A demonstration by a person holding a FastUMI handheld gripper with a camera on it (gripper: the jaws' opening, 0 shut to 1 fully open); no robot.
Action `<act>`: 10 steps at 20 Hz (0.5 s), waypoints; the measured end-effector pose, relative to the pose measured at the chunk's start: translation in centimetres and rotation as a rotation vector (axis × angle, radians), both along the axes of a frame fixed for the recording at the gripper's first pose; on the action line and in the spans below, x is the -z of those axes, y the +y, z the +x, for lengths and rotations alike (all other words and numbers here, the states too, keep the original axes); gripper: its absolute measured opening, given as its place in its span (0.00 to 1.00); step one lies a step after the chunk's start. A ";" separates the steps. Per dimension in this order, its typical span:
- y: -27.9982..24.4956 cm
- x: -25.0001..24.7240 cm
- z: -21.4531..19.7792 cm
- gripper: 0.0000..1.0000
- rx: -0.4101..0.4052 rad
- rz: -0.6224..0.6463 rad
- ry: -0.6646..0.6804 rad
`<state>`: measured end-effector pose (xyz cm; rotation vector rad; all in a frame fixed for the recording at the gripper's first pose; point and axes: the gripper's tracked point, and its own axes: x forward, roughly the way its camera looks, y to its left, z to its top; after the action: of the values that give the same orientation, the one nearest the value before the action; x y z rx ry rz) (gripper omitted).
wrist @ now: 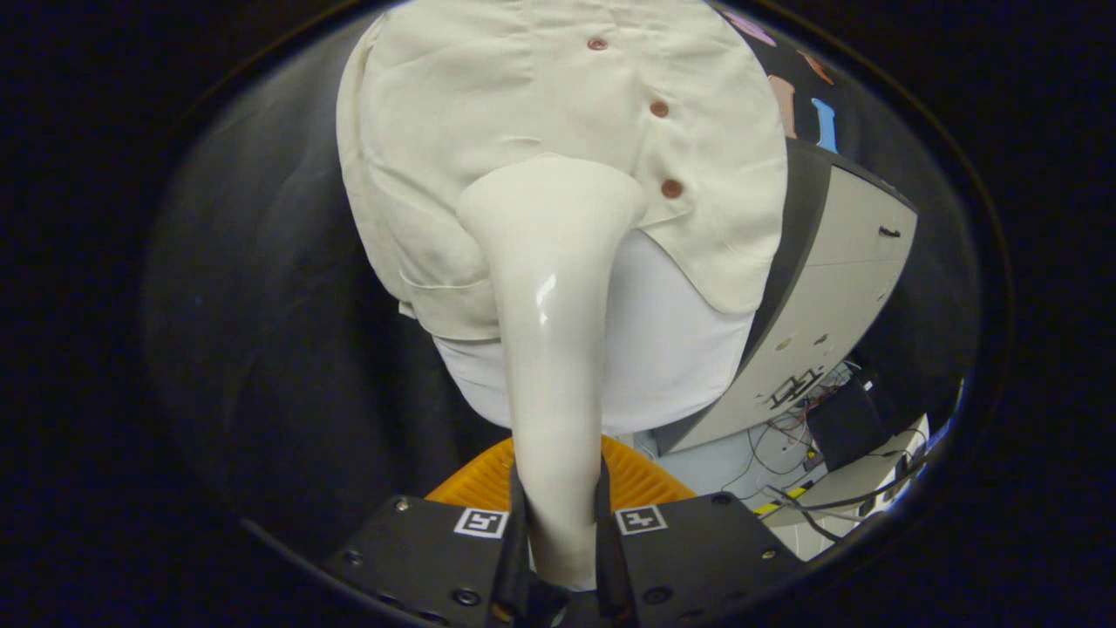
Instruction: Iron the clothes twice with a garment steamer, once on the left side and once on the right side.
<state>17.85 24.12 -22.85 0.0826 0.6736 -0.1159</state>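
A cream garment steamer (pixel 554 331) rises straight ahead from between my fingers, its handle clamped by both of them. My gripper (pixel 558 532) is shut on that handle. The steamer's wide head (pixel 551 196) rests against the lower left half of a cream button-up shirt (pixel 488 113), just left of its row of brown buttons (pixel 660 109). The shirt hangs over a white padded form (pixel 671 349) whose lower part shows below the hem. The steamer hides part of the shirt's hem.
A grey and white panel (pixel 837 288) stands right of the shirt, with loose wires and a dark box (pixel 841 423) at its foot. An orange ribbed piece (pixel 641 475) sits just beyond the fingers. Dark cloth (pixel 261 331) hangs at the left.
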 end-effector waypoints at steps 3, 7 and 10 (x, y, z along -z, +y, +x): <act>-0.2 -1.5 -1.0 0.31 -0.012 -0.010 -0.022; -0.6 -1.7 -3.6 0.31 -0.008 -0.010 -0.013; -1.4 -3.2 -4.9 0.31 0.013 0.010 -0.044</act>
<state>12.93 22.74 -19.67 0.0991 0.6294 -0.1225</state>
